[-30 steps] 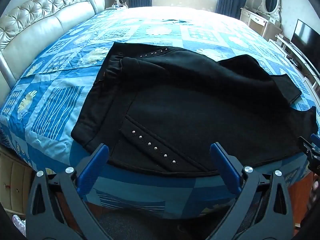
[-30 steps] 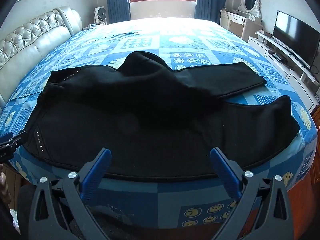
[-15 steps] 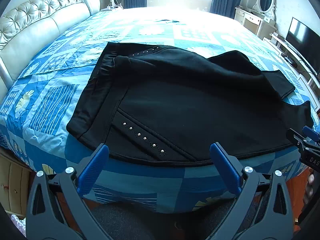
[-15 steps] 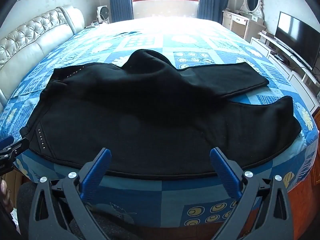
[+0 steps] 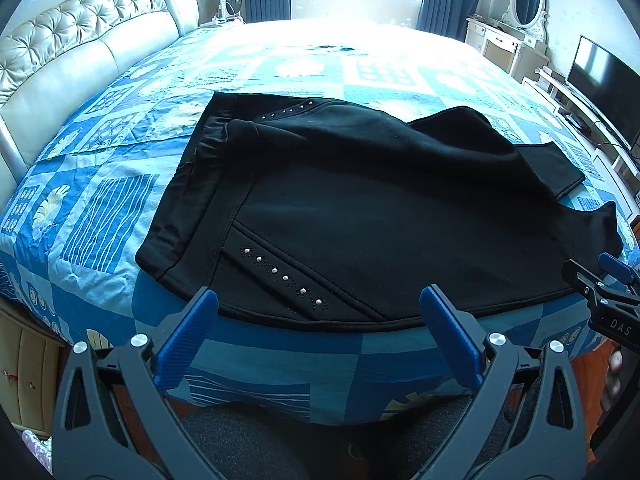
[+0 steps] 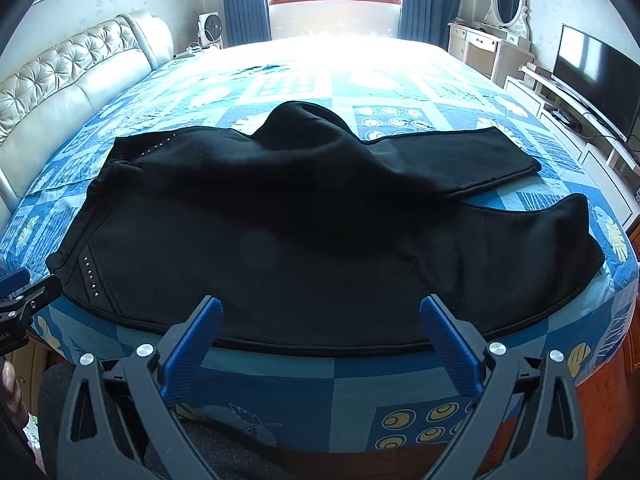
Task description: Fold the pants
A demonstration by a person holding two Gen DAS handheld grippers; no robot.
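Black pants (image 5: pixel 360 208) with silver studs lie spread across the near part of the bed, waistband to the left and both legs running right; they also show in the right wrist view (image 6: pixel 304 232). The fabric bunches into a hump at the far middle. My left gripper (image 5: pixel 318 304) is open and empty, just off the pants' near hem by the studded pocket. My right gripper (image 6: pixel 320 312) is open and empty, just off the near hem further right. Each gripper shows at the edge of the other's view.
The bed (image 5: pixel 100 208) has a blue patterned quilt and a padded cream headboard (image 5: pixel 80 48) at the left. A dresser with mirror (image 6: pixel 492 44) and a TV (image 6: pixel 592 64) on a low stand are to the right. A fan (image 6: pixel 210 26) stands by the window.
Both grippers have drawn back and lifted slightly, so more of the room shows. The pants lie as before. Both grippers stay open.
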